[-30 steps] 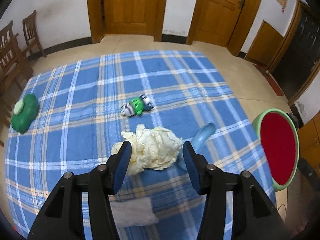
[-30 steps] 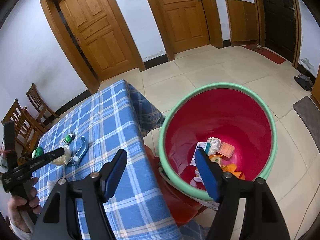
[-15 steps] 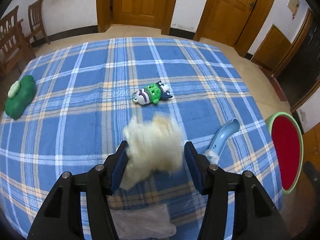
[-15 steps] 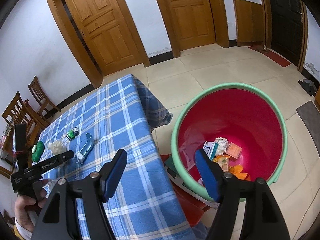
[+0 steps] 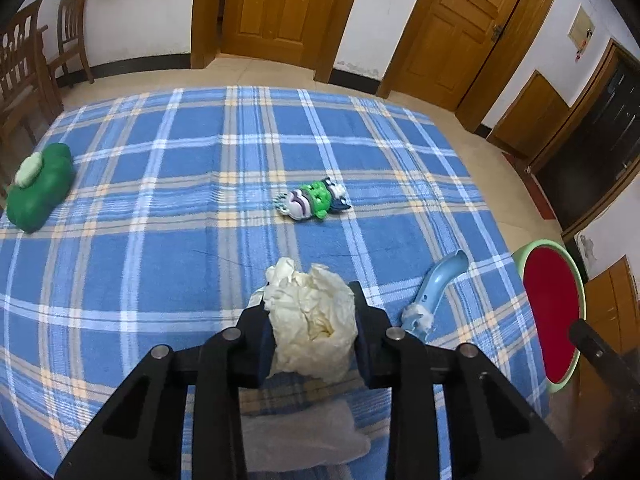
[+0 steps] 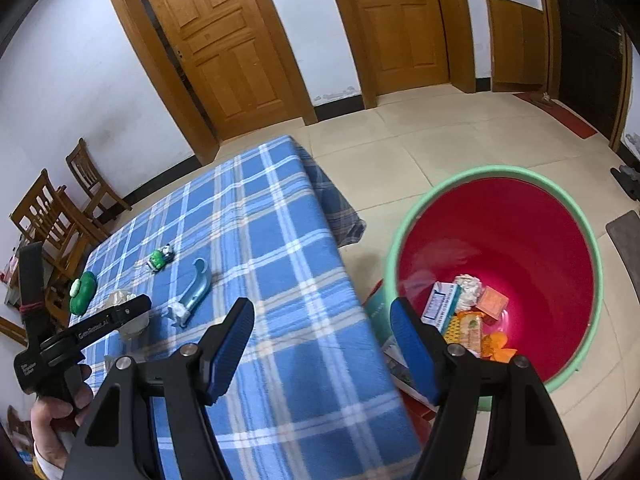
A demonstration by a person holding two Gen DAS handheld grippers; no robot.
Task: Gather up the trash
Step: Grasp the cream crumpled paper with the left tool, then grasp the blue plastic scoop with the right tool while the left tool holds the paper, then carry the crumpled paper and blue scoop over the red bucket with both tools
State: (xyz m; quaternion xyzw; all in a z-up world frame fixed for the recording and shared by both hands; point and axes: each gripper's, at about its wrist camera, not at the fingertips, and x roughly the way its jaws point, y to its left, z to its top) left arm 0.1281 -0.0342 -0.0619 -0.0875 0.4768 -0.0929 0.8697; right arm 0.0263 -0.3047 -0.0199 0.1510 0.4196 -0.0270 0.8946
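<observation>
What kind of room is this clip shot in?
Most likely a room in a home: wooden panel doors, wooden chairs by the wall, a table under a blue plaid cloth, and a red bin on the tiled floor.

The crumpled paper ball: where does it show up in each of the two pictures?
Left wrist view: crumpled paper ball, bottom centre, pinched between the jaws.
Right wrist view: far left, mostly hidden behind the other gripper.
Shared landmark: light blue curved tool, just right of it.
</observation>
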